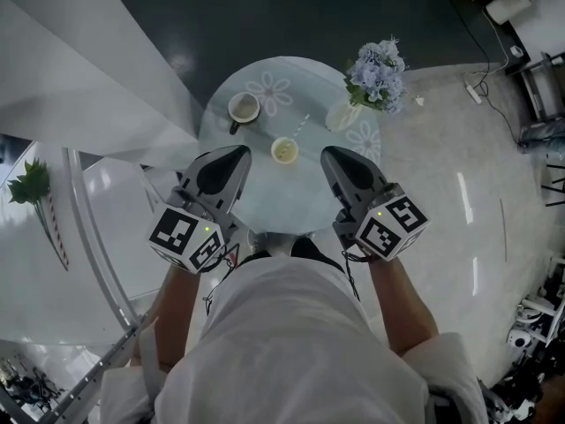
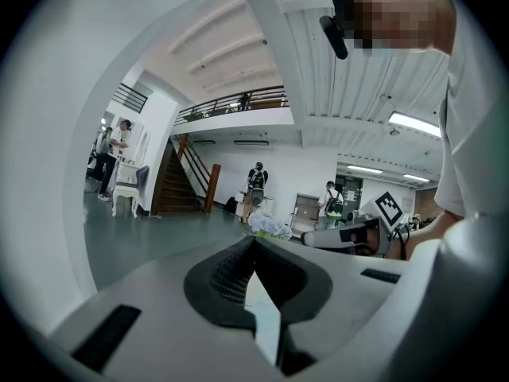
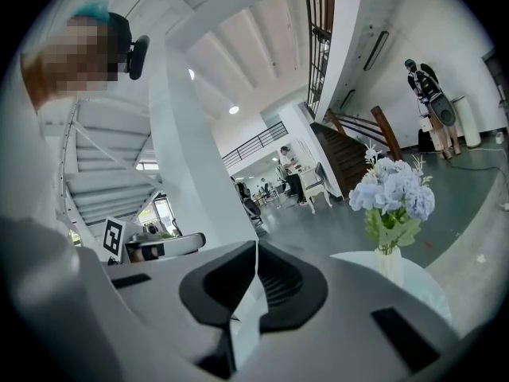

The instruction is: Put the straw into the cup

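Observation:
In the head view a small cup (image 1: 284,150) stands near the middle of the round glass table (image 1: 291,197). A thin straw (image 1: 302,125) lies just behind it to the right, and a larger mug (image 1: 244,108) sits at the back left. My left gripper (image 1: 240,151) hovers over the table's near left, left of the cup. My right gripper (image 1: 328,153) hovers to the cup's right. Both point roughly level. In the left gripper view my left gripper (image 2: 254,239) has its jaws meeting at the tips, empty. The right gripper (image 3: 256,245) looks the same in its own view.
A vase of pale blue flowers (image 1: 375,73) stands at the table's back right edge, also seen as flowers (image 3: 394,193) ahead of the right gripper. A white stair structure (image 1: 88,104) runs along the left. Cables and equipment (image 1: 538,87) lie on the floor at the right. People stand far off.

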Tool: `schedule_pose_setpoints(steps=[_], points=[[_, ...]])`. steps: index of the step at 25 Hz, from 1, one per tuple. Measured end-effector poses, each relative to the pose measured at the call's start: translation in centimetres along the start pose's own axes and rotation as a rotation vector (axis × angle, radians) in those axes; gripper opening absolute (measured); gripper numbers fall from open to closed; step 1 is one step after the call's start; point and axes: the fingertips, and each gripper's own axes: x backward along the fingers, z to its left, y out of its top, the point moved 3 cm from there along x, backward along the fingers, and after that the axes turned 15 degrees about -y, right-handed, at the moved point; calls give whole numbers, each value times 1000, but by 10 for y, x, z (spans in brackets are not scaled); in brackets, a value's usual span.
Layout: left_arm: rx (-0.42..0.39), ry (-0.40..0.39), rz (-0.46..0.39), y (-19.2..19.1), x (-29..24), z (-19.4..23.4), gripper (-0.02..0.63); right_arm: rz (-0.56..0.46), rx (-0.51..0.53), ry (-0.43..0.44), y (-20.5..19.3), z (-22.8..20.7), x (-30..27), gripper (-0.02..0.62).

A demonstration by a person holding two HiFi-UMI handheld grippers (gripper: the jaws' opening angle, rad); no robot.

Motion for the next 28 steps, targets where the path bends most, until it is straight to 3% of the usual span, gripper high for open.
schedule_pose_setpoints(steps=[28], points=[[27,-5,15,-14,-14,0,20,54,-14,1,-13,-13,-8,23]])
